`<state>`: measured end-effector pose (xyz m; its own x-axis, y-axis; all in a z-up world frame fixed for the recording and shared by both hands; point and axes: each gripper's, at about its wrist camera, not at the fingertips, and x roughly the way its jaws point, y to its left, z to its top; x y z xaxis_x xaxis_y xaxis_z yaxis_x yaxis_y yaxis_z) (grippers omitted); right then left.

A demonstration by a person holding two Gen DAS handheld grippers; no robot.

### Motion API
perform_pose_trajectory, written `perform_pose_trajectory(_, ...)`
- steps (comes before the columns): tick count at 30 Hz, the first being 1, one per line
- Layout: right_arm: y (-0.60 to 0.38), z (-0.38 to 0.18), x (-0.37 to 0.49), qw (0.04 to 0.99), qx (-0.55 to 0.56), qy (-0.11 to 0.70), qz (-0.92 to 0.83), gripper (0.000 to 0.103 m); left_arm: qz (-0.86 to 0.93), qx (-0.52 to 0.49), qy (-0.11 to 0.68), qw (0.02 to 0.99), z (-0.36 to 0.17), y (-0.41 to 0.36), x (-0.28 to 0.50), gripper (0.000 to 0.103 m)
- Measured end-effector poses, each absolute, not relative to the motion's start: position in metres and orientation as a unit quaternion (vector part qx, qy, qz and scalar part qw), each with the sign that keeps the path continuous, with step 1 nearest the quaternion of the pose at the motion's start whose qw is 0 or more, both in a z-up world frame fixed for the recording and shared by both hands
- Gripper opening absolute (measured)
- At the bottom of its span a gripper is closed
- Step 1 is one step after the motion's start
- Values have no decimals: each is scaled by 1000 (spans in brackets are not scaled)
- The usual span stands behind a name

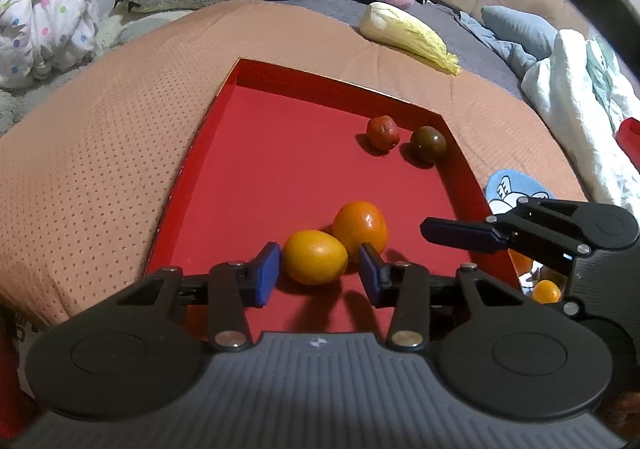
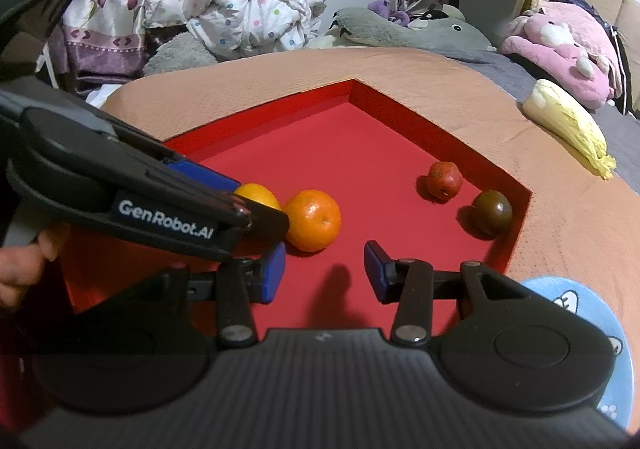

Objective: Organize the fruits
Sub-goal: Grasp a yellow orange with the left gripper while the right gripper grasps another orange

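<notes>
Inside the red tray (image 1: 192, 185), both tongs gape, left tongs (image 1: 319, 273) flanking the yellow orange (image 1: 315, 257).

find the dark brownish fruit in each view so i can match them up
Left wrist: the dark brownish fruit sits upper right, in the red tray's far right corner.
Right wrist: it sits right of centre, against the tray's right wall.
Shared landmark: the small red fruit just left of it.
</notes>
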<state>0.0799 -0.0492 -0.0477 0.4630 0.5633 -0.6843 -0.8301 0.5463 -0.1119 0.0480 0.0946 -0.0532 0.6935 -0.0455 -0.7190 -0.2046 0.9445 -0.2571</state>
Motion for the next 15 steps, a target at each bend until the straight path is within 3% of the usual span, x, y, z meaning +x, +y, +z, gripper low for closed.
perform_pose_trajectory(15,-14,-52,93,807,-267,298,435,46,81,-180,387,901,-53,111,48,43)
